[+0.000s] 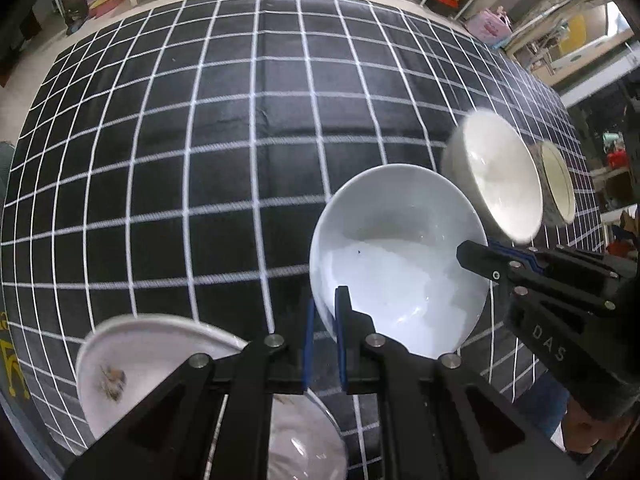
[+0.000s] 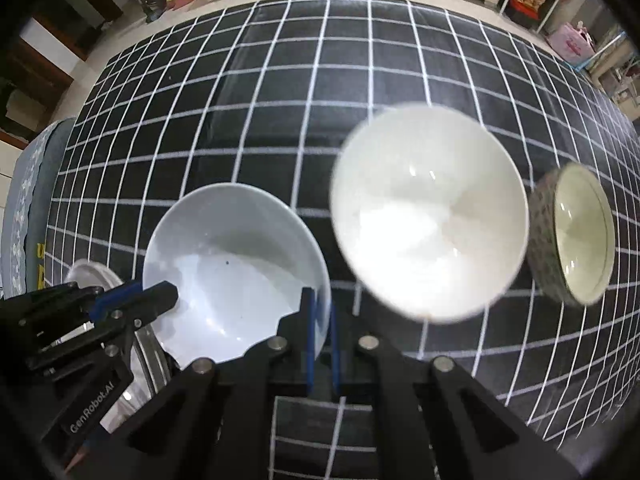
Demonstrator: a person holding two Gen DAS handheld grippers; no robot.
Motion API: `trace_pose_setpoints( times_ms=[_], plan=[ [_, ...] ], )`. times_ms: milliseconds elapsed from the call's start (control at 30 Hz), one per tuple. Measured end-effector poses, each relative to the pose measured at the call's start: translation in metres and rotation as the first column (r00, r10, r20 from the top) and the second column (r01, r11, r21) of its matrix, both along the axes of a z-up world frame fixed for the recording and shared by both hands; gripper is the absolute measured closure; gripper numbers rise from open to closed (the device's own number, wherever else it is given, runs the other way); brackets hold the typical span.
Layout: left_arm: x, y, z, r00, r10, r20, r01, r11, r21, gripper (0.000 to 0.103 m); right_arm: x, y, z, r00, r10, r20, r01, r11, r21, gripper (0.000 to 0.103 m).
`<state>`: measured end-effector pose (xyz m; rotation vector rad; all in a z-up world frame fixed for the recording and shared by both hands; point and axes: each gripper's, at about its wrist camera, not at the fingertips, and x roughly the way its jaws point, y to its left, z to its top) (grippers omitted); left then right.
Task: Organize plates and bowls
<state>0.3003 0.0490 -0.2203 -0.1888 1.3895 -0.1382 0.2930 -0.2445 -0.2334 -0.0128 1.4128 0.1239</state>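
1. Bowls sit unstacked on checked tablecloth (image 1: pixel 224 152): white bowl (image 1: pixel 396 256), cream bowl (image 2: pixel 430 216), patterned bowl (image 2: pixel 572 236), plate (image 1: pixel 132 364) near edge.
2. We see left gripper (image 1: pixel 325 320) and right gripper (image 2: pixel 320 312) each clamped on opposite rims of white bowl.
3. We judge stacking barely begun.

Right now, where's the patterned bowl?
The patterned bowl sits at the far right of the checked tablecloth in the right wrist view, just right of the cream bowl. The left wrist view shows it behind that bowl.
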Motion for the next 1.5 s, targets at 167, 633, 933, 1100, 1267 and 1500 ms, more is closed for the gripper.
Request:
trace_pose_setpoints(
  times_ms=[167, 633, 933, 1100, 1267, 1500],
  plan=[
    [-0.022, -0.018, 0.000, 1.000, -0.014, -0.010, 0.014, 1.000, -0.001, 0.095, -0.025, -0.023, 0.006, 1.000, -0.018, -0.013, 0.018, 1.000, -0.001, 0.094],
    [-0.088, -0.064, -0.005, 0.999, -0.045, -0.021, 0.045, 0.999, -0.010, 0.095, -0.117, -0.095, 0.014, 0.999, -0.032, -0.027, 0.032, 0.999, -0.019, 0.094],
    [-0.112, -0.079, -0.005, 0.998, -0.063, -0.024, 0.062, 0.998, -0.005, 0.094, -0.164, -0.127, 0.015, 0.999, -0.030, -0.027, 0.030, 0.999, -0.017, 0.094],
    [-0.103, -0.089, -0.009, 0.997, -0.072, -0.030, 0.072, 0.997, -0.005, 0.094, -0.176, -0.119, 0.009, 0.998, -0.043, -0.035, 0.044, 0.999, 0.010, 0.094],
    [-0.103, -0.083, -0.001, 0.996, -0.080, -0.044, 0.080, 0.997, 0.005, 0.094, -0.167, -0.133, 0.028, 1.000, -0.012, -0.022, 0.012, 1.000, 0.005, 0.094],
    [-0.082, -0.069, 0.051, 0.995, -0.084, 0.046, 0.084, 0.996, -0.003, 0.094, -0.137, -0.161, 0.067, 0.999, -0.043, 0.020, 0.043, 0.999, 0.010, 0.094]
  ],
)
